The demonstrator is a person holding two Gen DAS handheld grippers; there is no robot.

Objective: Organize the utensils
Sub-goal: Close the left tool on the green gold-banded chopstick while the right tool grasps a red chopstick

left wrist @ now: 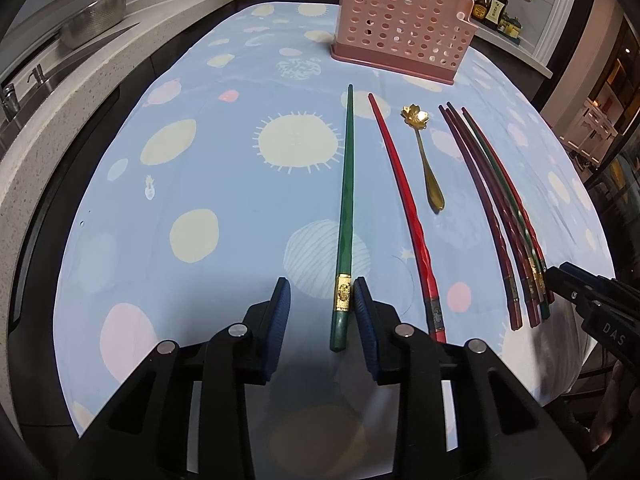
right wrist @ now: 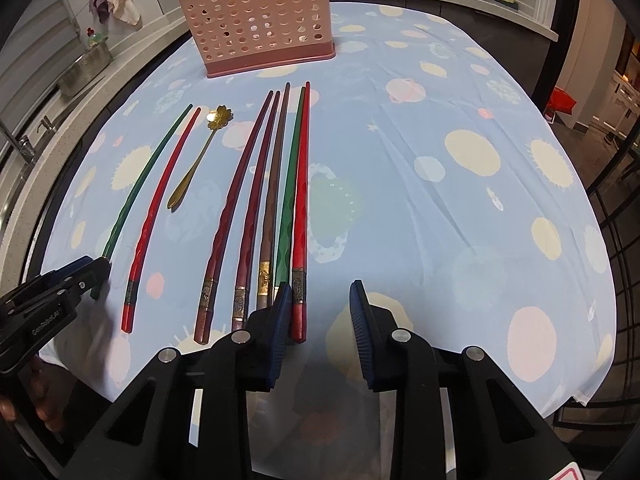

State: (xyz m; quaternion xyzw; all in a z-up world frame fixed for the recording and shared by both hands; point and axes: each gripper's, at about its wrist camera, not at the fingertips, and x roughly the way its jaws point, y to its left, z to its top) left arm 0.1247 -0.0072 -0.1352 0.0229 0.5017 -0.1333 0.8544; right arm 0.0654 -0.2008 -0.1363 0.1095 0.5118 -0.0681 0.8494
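Note:
A green chopstick [left wrist: 345,208] lies on the blue spotted tablecloth [left wrist: 224,184], its gold-banded end between the fingers of my open left gripper [left wrist: 322,286]. Beside it lie a red chopstick [left wrist: 404,204], a gold flower-headed spoon [left wrist: 424,152] and a bundle of several dark red, green and red chopsticks [left wrist: 500,208]. A pink perforated utensil holder [left wrist: 404,28] stands at the back. My right gripper [right wrist: 320,292] is open and empty; its left finger sits by the red chopstick [right wrist: 301,208] at the bundle's right edge.
A kitchen counter with a sink and a metal colander [left wrist: 94,20] runs along the left. Sauce bottles [left wrist: 490,6] stand on the counter behind the holder. The tablecloth's right half [right wrist: 480,200] holds no utensils.

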